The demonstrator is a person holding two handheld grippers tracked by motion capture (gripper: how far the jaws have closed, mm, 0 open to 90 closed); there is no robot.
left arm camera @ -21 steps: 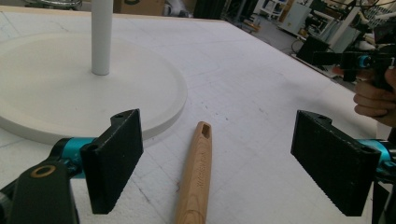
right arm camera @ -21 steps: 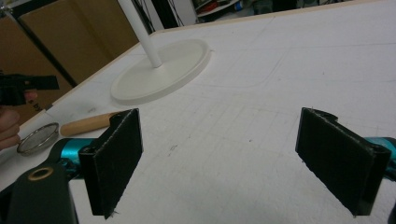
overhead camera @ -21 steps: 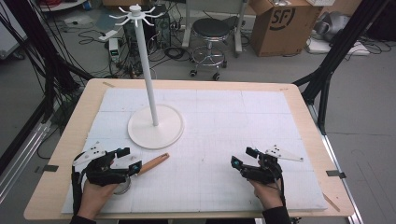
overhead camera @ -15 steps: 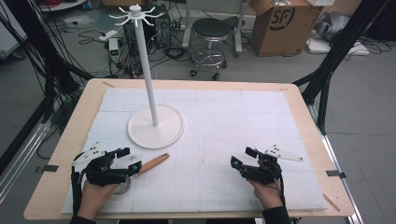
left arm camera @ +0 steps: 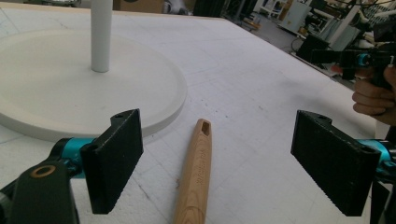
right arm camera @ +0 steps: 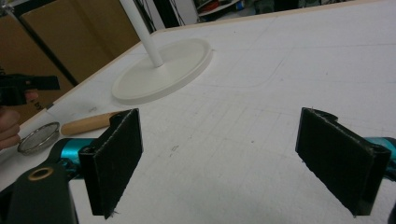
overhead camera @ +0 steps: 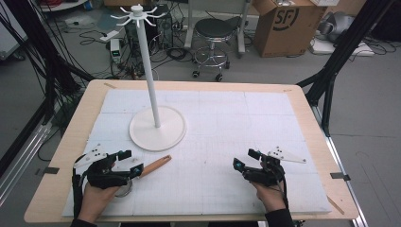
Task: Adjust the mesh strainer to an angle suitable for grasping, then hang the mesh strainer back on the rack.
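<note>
A small mesh strainer with a wooden handle (overhead camera: 156, 165) lies on the white mat, just in front of the white stand's round base (overhead camera: 157, 128). Its mesh bowl (overhead camera: 124, 190) is partly hidden under my left hand. My left gripper (overhead camera: 132, 161) is open. In the left gripper view the handle (left arm camera: 196, 172) runs up between the two spread jaws without touching either, and the stand base (left arm camera: 70, 84) is beyond. My right gripper (overhead camera: 244, 159) rests open over bare mat at the front right. The right gripper view shows the handle (right arm camera: 88, 123) and mesh bowl (right arm camera: 39, 137) far to the left.
The stand's thin pole (overhead camera: 149, 71) rises to a ring of hooks (overhead camera: 137, 12). A white mat (overhead camera: 227, 118) covers most of the wooden table (overhead camera: 56, 161). Beyond the table are a stool (overhead camera: 215, 33), a cardboard box (overhead camera: 283, 23) and floor cables. Black frame struts (overhead camera: 331, 71) flank the table.
</note>
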